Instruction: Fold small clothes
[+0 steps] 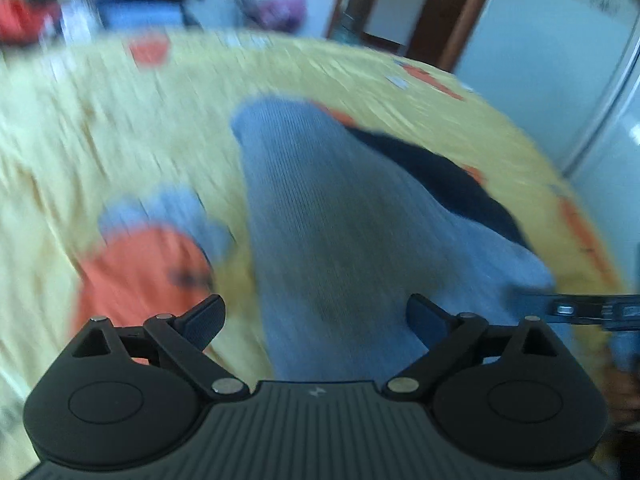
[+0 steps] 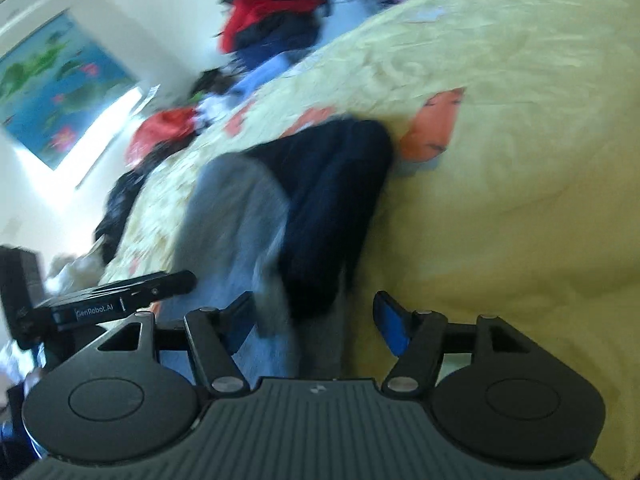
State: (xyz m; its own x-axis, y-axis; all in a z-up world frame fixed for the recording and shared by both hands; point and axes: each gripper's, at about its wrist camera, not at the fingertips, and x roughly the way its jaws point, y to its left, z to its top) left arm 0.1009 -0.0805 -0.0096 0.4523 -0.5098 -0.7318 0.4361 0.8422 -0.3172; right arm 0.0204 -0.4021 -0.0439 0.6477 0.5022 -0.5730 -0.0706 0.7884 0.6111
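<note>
A grey-blue sock [image 1: 328,220] lies lengthwise on the yellow bedspread [image 1: 120,120], with a dark navy sock [image 1: 440,176] along its right side. My left gripper [image 1: 316,312] hovers open over the grey sock's near end, fingers wide on either side. In the right wrist view the grey sock [image 2: 232,220] and navy sock [image 2: 332,200] run up from between the fingers of my right gripper [image 2: 312,308]. Its jaws stand apart, and the right blue pad is clear of the cloth. The left gripper's finger [image 2: 120,300] shows beside it. Both views are blurred.
The bedspread [image 2: 500,200] carries orange and blue prints [image 1: 144,276]. A heap of red and dark clothes [image 2: 272,20] and a red item [image 2: 168,132] lie at the far side of the bed. A picture [image 2: 52,84] hangs on the wall. A brown door frame [image 1: 460,12] stands beyond.
</note>
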